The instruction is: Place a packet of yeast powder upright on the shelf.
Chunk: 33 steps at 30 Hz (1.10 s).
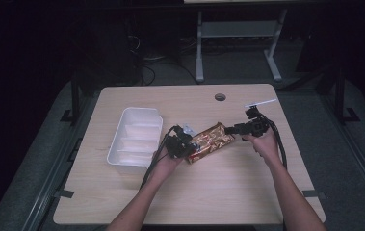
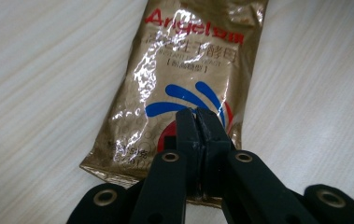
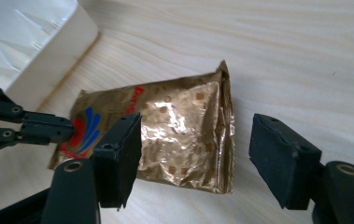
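The shiny gold foil packet with red and blue print [image 1: 210, 141] lies flat on the light wooden table [image 1: 228, 192], near the middle, just to the right of the white plastic divided tray [image 1: 136, 137]. Its long axis runs on a slant, from the lower left end near the person to the upper right end farther away.

The left gripper [image 2: 198, 126] is at the near, lower left end of the packet. Its two black jaws are pressed together, with almost no gap, over the printed face close to the bottom seam. It seems that they pinch the foil, but whether a fold really sits between them is hard to tell.

The right gripper [image 3: 195, 154] is at the opposite, far end. Its jaws stand wide open, one on each side of the packet's width, and they hold nothing. The crimped end of the packet lies between them, a little ahead.

So each hand has one end of the long axis. The right hand [image 1: 266, 143] probably needs only to close across the far end, so that the packet is held at both ends.
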{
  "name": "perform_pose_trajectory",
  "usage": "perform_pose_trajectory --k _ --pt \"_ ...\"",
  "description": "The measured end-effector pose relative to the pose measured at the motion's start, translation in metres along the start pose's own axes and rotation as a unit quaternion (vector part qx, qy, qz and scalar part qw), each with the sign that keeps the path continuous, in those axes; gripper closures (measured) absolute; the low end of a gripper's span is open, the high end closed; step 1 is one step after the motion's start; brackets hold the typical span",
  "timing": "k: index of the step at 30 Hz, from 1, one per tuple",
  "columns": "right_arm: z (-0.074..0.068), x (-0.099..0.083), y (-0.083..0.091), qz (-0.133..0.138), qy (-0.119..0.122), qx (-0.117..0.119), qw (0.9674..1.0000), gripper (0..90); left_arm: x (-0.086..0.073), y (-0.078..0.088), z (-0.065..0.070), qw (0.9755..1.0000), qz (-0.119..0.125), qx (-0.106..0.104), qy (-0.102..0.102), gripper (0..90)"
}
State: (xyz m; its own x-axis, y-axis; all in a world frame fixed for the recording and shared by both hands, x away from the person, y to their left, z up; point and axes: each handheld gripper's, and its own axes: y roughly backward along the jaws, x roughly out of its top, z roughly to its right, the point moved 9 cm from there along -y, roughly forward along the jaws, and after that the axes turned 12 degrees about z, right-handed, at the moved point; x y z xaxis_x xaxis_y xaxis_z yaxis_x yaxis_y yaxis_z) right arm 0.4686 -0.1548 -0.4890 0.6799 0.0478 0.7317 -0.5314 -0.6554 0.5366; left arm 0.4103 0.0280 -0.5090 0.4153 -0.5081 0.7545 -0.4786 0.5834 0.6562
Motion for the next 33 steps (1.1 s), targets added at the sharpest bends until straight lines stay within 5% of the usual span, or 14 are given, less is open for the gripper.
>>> perform_pose_trajectory --k 10,23,27,33 --pt "0.012 -0.02 -0.023 -0.034 -0.028 -0.015 0.9989 37.8 -0.001 -0.002 -0.001 1.0 0.001 -0.006 0.005 88.4" --pt "0.003 -0.022 -0.031 -0.021 -0.084 -0.008 0.9962 71.9 -0.002 -0.002 0.0 0.9997 0.014 -0.013 0.013 84.9" --pt "-0.002 -0.018 -0.028 -0.002 -0.071 -0.012 0.9974 85.7 -0.002 -0.001 0.0 0.9996 0.016 -0.017 0.014 82.7" --pt "-0.01 -0.012 -0.019 0.014 -0.049 -0.008 0.9987 88.2 -0.002 0.002 -0.002 0.9993 0.022 -0.02 0.024 80.6"
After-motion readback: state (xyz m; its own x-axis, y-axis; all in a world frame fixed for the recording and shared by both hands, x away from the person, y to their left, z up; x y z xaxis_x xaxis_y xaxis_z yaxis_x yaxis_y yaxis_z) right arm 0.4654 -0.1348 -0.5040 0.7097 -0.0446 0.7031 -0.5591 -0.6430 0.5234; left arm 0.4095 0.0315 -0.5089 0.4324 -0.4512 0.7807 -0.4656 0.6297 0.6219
